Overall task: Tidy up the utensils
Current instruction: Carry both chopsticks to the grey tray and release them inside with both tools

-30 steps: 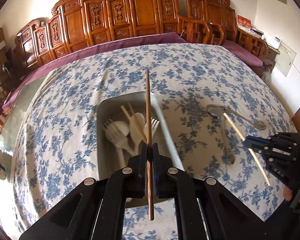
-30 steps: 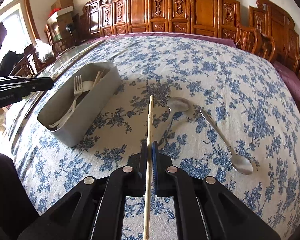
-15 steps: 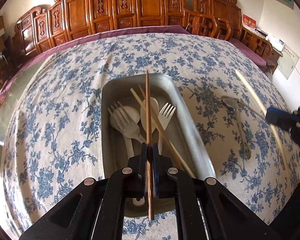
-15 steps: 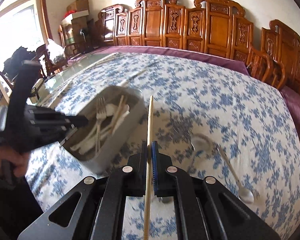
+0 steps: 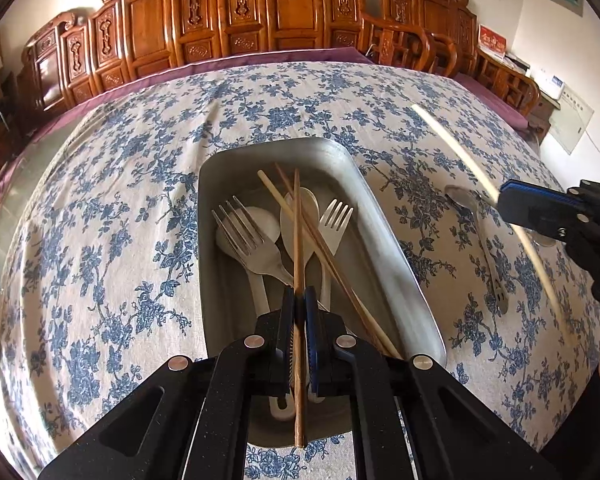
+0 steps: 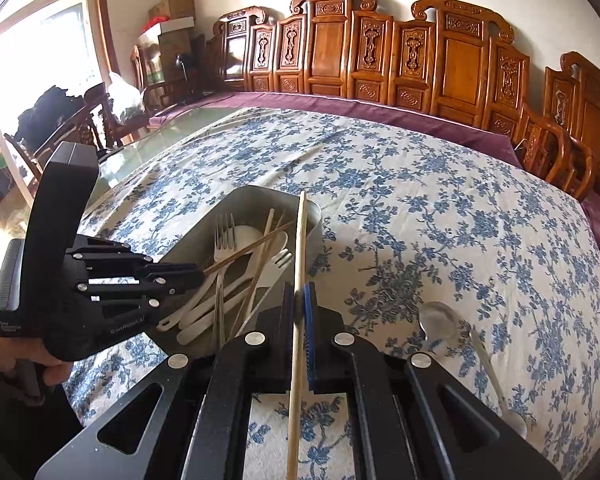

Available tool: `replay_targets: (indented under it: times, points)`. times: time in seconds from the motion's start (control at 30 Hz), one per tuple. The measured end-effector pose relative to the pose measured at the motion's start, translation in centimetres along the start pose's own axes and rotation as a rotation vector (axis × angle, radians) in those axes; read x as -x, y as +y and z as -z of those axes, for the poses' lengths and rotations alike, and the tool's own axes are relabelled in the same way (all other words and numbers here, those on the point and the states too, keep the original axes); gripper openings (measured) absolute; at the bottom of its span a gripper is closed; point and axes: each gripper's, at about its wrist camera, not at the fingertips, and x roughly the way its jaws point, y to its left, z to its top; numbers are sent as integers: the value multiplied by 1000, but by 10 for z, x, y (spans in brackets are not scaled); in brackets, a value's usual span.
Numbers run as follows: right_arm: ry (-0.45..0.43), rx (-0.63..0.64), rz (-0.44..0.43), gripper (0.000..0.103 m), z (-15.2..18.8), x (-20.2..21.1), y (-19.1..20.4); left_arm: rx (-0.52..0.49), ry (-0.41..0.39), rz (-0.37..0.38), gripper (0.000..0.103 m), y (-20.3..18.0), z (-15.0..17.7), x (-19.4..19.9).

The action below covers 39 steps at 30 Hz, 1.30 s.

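My left gripper is shut on a dark brown chopstick and holds it lengthwise over the grey utensil tray. The tray holds white forks, white spoons and two chopsticks. My right gripper is shut on a pale chopstick just right of the tray, its tip over the tray's far corner. The left gripper shows in the right wrist view with its chopstick above the tray. The right gripper shows at the right of the left wrist view.
Two metal spoons lie on the blue floral tablecloth to the right of the tray; they also show in the left wrist view. Carved wooden chairs line the far side of the table.
Both grippers moved toward the tray. The left gripper lowered its chopstick over the tray's contents. The right gripper swung left, bringing its pale chopstick up to the tray's right side.
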Motion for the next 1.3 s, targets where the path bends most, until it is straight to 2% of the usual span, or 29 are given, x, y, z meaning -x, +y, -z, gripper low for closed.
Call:
replay_targets:
  times: [0.3,0.6,0.87,1.3]
  points:
    - [-16,-2,-31,6,-18,-8,16,59,-44,22,5,15,-6,15]
    - [-30,-18,-72,6,-38,-18,34,95,-65,-13,5,34,-8,22]
    - [-33,-86,-113,6,-54,-35,37,149,-90,-48,5,59,-9,31]
    - [45,-160,-106,6,-41,-90,41,197,-98,-77,6,82,-9,34]
